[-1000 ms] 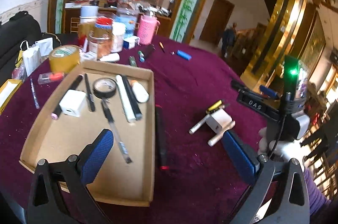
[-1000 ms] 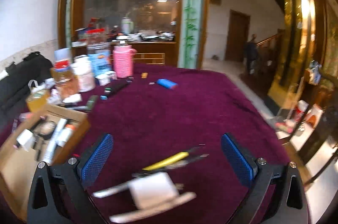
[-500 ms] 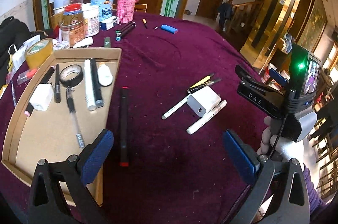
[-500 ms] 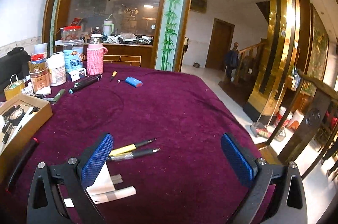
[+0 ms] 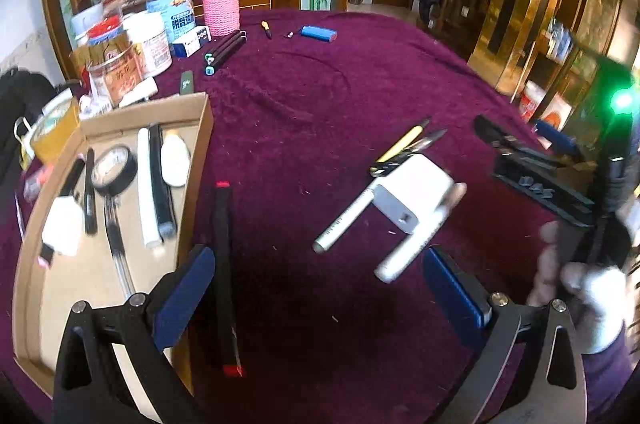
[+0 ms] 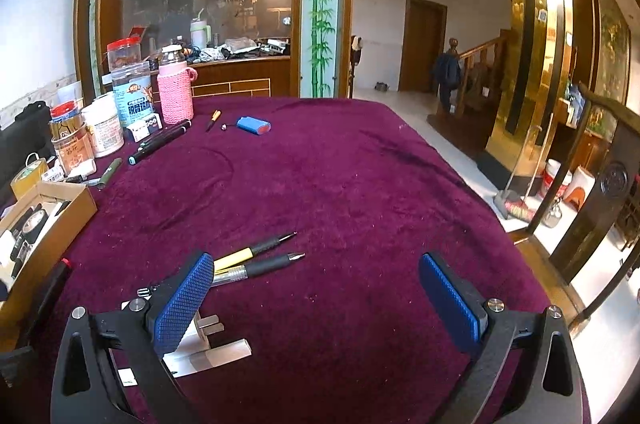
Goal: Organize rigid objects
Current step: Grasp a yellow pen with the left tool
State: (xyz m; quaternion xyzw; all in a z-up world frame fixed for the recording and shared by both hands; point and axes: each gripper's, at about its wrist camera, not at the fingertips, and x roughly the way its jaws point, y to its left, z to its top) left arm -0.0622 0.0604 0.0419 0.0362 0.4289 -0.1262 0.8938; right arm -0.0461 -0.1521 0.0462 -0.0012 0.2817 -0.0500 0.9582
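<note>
A cardboard tray on the maroon cloth holds a tape roll, markers, pens and a white charger. My left gripper hovers open above the cloth, with a black red-tipped marker just inside its left finger. Ahead lie a white plug adapter, two white markers and two pens. My right gripper is open and empty; the plug adapter and white markers sit behind its left finger, the pens just ahead. The right gripper's body and a gloved hand show at the right.
Jars, a pink knitted bottle, a blue battery pack, dark markers and a tape roll crowd the far left of the table. The table edge drops off on the right toward a wooden chair.
My left gripper has swung right, from over the tray to the open cloth near the adapter. My right gripper has risen and tilted up; the adapter slid to its lower left.
</note>
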